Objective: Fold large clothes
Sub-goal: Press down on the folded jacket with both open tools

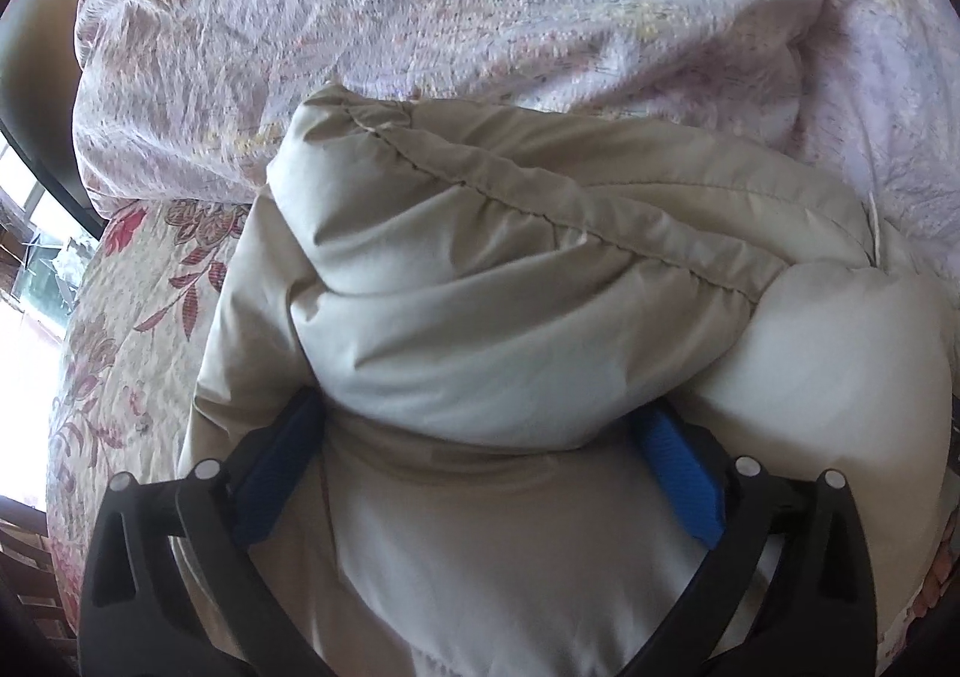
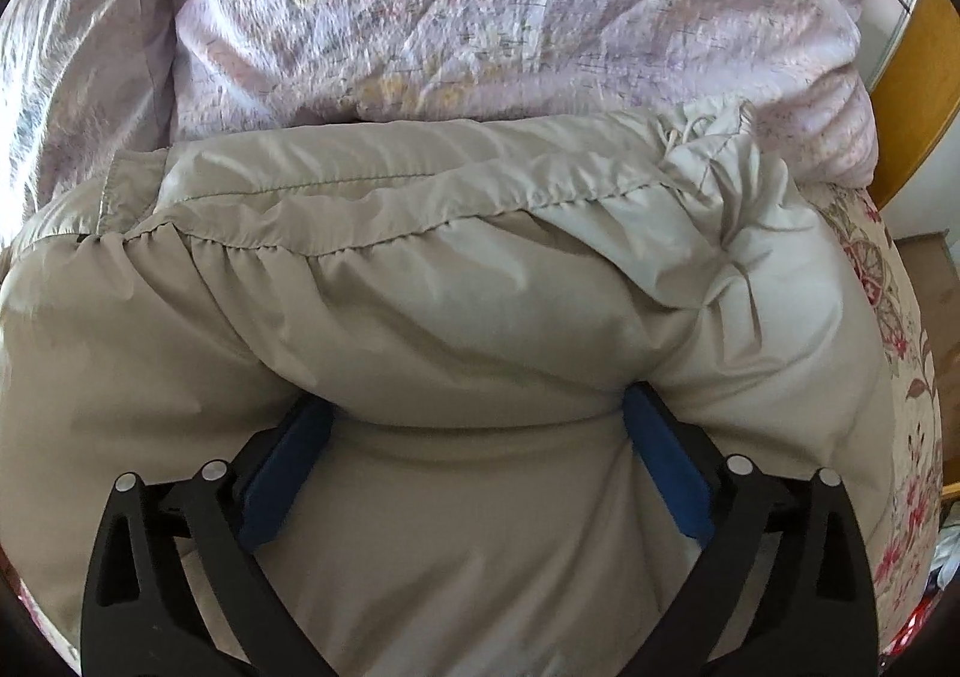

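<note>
Puffy beige jacket smooth sheeny cloth, quilt crinkled

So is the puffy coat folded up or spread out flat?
Folded, at least partly: the beige puffy coat has one padded layer doubled over another.

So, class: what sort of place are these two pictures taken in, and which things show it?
Most likely a bedroom. A beige puffer jacket lies on a bed with a floral bedspread, a rumpled pale floral duvet is heaped behind it, and a window lets in daylight.

Crumpled pale pink floral duvet, floral bedsheet, wooden furniture, window
</note>
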`<state>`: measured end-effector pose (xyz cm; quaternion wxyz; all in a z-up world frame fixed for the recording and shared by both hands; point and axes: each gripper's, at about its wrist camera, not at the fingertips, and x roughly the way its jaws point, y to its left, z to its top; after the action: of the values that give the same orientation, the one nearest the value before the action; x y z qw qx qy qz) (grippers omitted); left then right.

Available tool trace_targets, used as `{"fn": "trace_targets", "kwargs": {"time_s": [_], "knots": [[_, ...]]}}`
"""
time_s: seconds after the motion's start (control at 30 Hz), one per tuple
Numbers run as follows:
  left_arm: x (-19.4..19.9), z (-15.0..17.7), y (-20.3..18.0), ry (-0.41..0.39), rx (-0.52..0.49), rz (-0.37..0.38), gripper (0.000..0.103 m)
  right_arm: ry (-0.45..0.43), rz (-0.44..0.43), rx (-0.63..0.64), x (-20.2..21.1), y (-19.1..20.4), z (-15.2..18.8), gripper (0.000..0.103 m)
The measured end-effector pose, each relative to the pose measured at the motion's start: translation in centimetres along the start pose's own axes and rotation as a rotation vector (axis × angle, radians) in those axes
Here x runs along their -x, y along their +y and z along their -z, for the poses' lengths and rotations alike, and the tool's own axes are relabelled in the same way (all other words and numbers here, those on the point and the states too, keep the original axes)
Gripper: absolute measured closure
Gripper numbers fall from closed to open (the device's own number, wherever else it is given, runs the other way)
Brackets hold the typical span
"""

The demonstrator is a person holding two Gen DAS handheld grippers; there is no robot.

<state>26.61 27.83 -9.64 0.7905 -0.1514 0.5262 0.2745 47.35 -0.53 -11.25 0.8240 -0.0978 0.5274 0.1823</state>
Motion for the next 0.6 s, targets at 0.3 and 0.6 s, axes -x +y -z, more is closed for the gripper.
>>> {"fn": "trace_targets", "kwargs": {"time_s": [0.3,0.6], "knots": [[-1.5,-0.7,-0.1,-0.037,-0.009,-0.004,0.002,-0.071,-0.006,0.008,-1.1,0.0,0.3,0.001],[-2.5,-0.7,0.2,-0.075,0.002,0.0,0.002,-0.131,-0.006,0.011,-1.1,0.2,0.6,0.001]]}}
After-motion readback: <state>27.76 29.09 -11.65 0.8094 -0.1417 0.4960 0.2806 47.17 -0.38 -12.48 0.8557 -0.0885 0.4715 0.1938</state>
